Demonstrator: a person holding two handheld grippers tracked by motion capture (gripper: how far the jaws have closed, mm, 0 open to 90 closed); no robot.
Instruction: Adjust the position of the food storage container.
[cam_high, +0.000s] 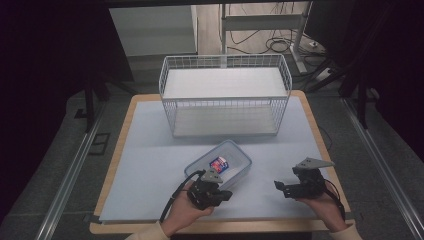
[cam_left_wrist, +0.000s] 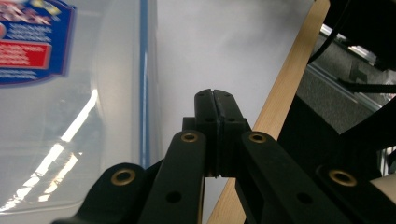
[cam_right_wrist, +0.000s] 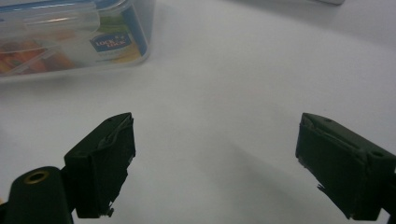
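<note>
High view, bottom of the frame first: 2 hands come up from the lower edge, each carrying a gripper. At lower centre the left gripper (cam_high: 223, 196) sits just beside the near corner of the clear plastic container (cam_high: 239, 174), which lies tilted on the pale blue mat (cam_high: 145, 165) a little below the middle of the frame; whether it touches the rim cannot be told. In the left gripper view its 2 black jaws are pressed flat together with nothing between them (cam_left_wrist: 215, 100), the container's blue-edged wall (cam_left_wrist: 126, 93) rising along the left half of that frame and the table's wooden edge (cam_left_wrist: 285, 93) running diagonally at right. At lower right the right gripper (cam_high: 278, 186) hovers over bare mat, well apart from the container; in the right gripper view its jaws stand wide (cam_right_wrist: 215, 163). A small blue and red packet (cam_high: 218, 163) lies inside the container. Farther up, at centre, stands a white wire basket (cam_high: 225, 100).
</note>
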